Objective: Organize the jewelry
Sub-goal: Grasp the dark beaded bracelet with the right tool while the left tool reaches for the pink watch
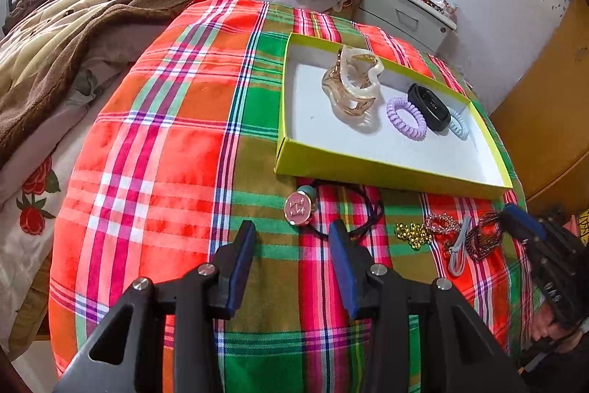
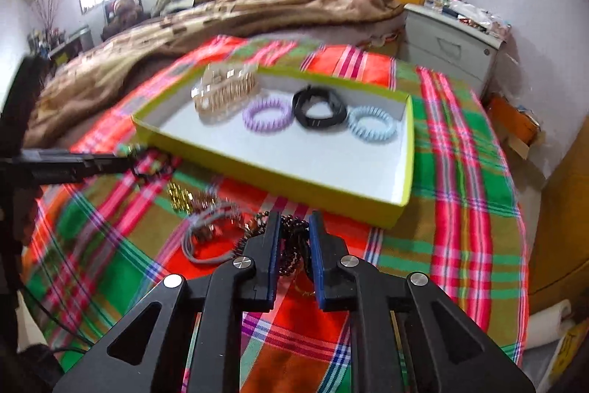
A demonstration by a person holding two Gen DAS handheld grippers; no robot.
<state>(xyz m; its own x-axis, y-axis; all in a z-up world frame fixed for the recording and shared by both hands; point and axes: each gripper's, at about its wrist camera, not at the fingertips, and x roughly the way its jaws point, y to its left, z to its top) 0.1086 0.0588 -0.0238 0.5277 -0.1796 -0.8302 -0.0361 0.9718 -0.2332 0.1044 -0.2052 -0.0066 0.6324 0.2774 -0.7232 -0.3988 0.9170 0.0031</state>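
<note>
The right gripper (image 2: 293, 234) has its blue pads narrowed on either side of a dark beaded bracelet (image 2: 292, 245), and the beads fill the gap — it looks clenched on the strand, though motion blur keeps me from saying how firmly. The left gripper (image 1: 292, 234) hangs released over the plaid cloth (image 1: 158, 150), fingers spread wide, with the pink round pendant (image 1: 299, 207) on its black cord just ahead of the tips. Beside the bracelet lie a grey band (image 2: 206, 238) and gold beads (image 2: 179, 197), close enough to snag. The yellow-green tray (image 2: 279, 181) sits just beyond, already holding a clear hair claw (image 2: 224, 94), purple coil tie (image 2: 267, 115), black band (image 2: 319, 112) and pale blue coil tie (image 2: 372, 125). To do this well, I would lift straight up first so loose loops drop clear of the neighbours, then carry over the near wall and set down in the bare floor at the front — not on the coils
</note>
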